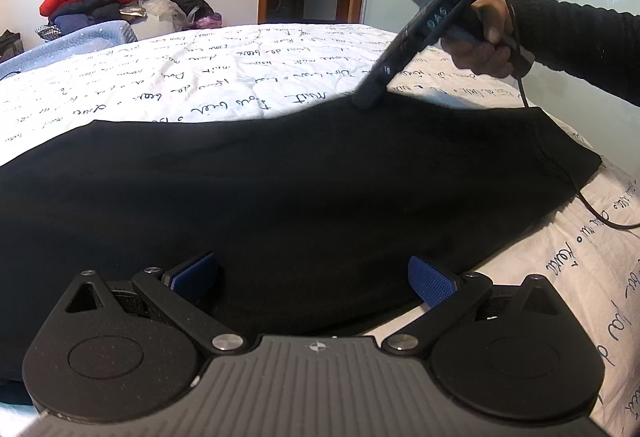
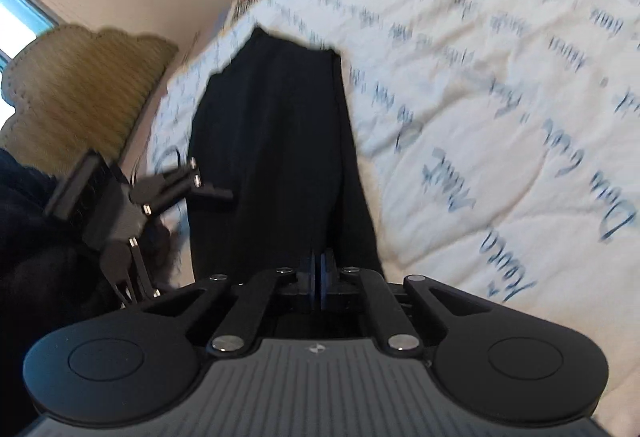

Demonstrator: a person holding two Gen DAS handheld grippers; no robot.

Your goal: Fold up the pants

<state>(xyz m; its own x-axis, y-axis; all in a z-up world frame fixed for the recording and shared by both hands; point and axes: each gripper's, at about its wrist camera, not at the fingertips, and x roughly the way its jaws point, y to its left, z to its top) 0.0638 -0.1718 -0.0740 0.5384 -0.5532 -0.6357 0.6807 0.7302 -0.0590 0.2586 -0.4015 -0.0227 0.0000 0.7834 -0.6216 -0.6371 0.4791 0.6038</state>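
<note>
lying between spread left fingers (image 1: 432, 283), pants (image 1: 260, 197).

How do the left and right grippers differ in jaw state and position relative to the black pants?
The left gripper is open, its blue pads wide apart over the near edge of the black pants; the right gripper is shut, pads together. In the left wrist view, the right gripper's tip meets the pants' far edge. Both angle downward over the bedspread.
</note>
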